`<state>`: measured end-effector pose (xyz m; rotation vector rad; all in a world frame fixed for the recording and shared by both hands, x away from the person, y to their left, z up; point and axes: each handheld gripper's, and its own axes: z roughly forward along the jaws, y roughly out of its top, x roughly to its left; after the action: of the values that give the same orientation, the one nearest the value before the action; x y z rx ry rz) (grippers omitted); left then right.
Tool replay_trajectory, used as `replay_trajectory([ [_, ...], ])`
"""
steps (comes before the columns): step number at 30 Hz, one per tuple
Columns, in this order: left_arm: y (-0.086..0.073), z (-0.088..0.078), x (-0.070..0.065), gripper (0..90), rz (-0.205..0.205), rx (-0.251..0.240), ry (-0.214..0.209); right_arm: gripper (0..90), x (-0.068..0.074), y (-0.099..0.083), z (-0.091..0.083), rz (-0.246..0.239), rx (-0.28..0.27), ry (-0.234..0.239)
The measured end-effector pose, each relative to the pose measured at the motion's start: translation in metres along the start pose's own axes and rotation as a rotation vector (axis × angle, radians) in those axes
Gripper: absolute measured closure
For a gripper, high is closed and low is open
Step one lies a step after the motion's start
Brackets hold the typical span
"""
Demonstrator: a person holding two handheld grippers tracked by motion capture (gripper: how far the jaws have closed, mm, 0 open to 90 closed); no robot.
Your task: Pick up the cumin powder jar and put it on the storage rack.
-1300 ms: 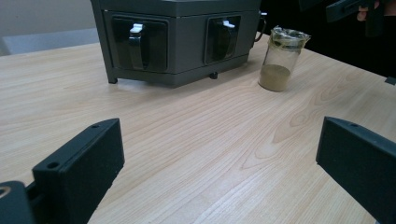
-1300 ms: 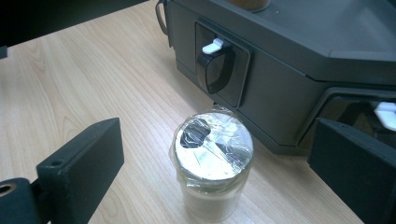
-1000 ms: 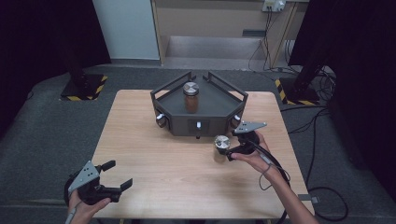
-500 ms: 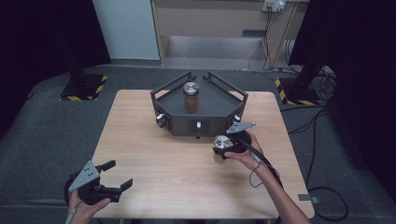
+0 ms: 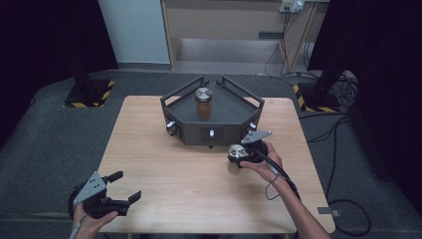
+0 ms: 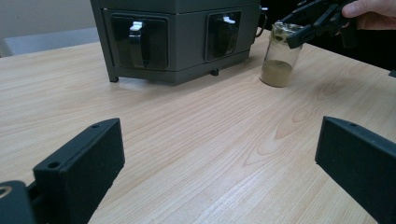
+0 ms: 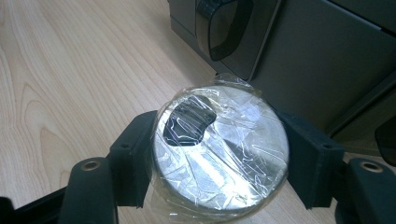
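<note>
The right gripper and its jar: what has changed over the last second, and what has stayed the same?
The right gripper, shut on the small jar, moved slightly nearer the person with it. The left gripper stayed open; the dark machine and the jar on top stayed put.

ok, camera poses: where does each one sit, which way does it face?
High view: above the person's side, facing forward and down on the table; forearms, both grippers show.
Left gripper view: on the left gripper, low, facing the dark box; open jaws.
Right gripper view: on the right gripper, facing down onto the jar's lid, jaws clamping it.
Shared: jar, box.
</note>
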<state>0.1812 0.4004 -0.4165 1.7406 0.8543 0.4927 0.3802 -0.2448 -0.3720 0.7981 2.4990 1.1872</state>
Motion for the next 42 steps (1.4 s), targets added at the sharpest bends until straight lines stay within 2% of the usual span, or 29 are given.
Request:
replay_trajectory([
  [7,0.0,0.0,0.0,0.4,-0.003,0.001,0.003,34.1,-0.005,0.0,-0.003,-0.003,-0.001,0.015],
  [12,0.0,0.0,0.0,0.4,-0.002,0.003,0.0,34.2,-0.008,0.008,-0.012,-0.04,0.0,0.02],
  [15,0.0,0.0,0.0,0.5,0.0,0.004,0.0,34.2,-0.011,0.011,-0.016,-0.042,-0.011,0.032],
  [17,0.0,0.0,0.0,0.4,-0.001,0.003,-0.001,34.3,-0.014,0.015,-0.02,-0.055,-0.018,0.046],
  [18,0.0,0.0,0.0,0.4,-0.001,0.003,-0.001,34.3,-0.016,0.02,-0.023,-0.077,-0.017,0.056],
  [20,0.0,0.0,0.001,0.4,-0.001,0.003,-0.002,34.3,-0.018,0.022,-0.025,-0.081,-0.018,0.066],
  [22,0.0,0.001,0.001,0.4,-0.002,0.004,-0.005,34.3,-0.024,0.03,-0.029,-0.098,-0.025,0.104],
  [28,0.0,0.0,0.002,0.3,-0.004,0.005,-0.004,34.3,-0.03,0.05,-0.036,-0.133,-0.023,0.141],
  [36,-0.002,0.0,0.003,0.3,-0.013,0.002,-0.001,34.4,-0.044,0.084,-0.052,-0.182,-0.039,0.221],
  [38,-0.001,0.0,0.003,0.3,-0.015,0.005,-0.002,34.4,-0.045,0.087,-0.053,-0.187,-0.04,0.225],
  [42,-0.002,0.0,0.004,0.3,-0.015,0.004,-0.002,34.4,-0.048,0.107,-0.06,-0.204,-0.037,0.241],
])
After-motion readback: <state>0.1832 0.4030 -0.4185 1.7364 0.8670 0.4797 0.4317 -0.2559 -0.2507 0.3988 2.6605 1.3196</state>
